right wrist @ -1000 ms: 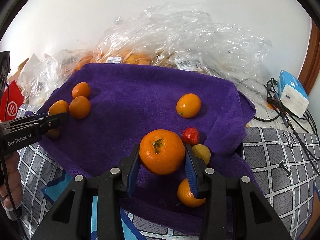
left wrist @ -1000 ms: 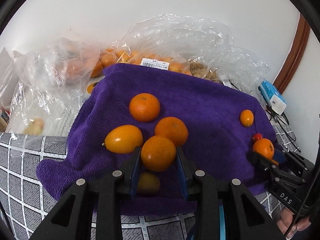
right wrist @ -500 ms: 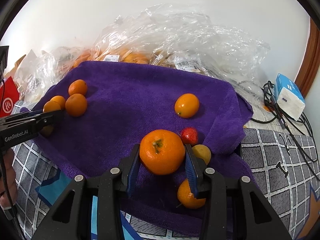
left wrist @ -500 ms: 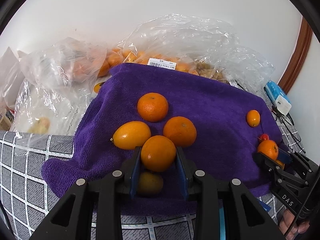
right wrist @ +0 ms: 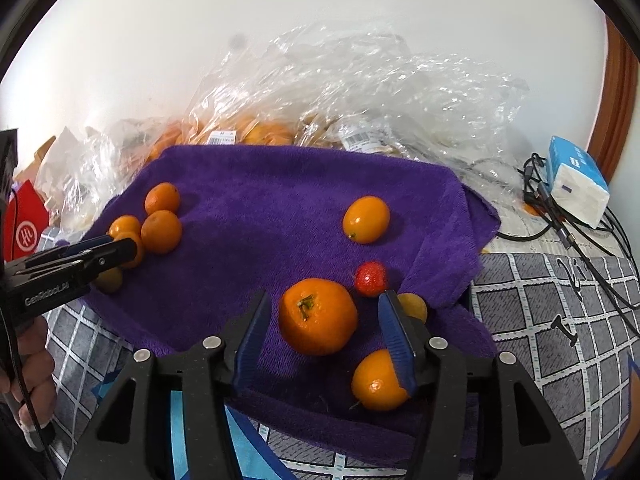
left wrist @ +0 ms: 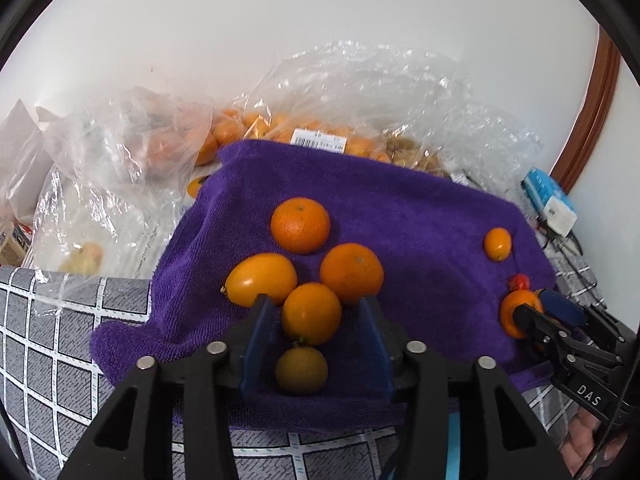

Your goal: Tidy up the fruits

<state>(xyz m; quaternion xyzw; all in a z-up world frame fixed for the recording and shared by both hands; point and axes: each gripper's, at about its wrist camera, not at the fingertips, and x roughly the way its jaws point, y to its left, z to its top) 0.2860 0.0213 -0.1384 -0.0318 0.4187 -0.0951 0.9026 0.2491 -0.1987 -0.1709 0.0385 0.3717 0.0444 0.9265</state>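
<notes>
Greenish-brown fruit (left wrist: 301, 369) clear only from left wrist.

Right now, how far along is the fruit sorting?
Four oranges and a dull yellowish fruit sit grouped on the purple towel. Both grippers are opening: the left gripper around a small orange, the right gripper around a big orange. The strawberry and scattered fruit remain.

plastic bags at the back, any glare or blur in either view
Left wrist view: the crinkled clear plastic bags glint white and look soft, bending with the fisheye rim. Right wrist view: same bags show bright glare streaks, blurring the fruit inside; the purple towel stays sharp.
</notes>
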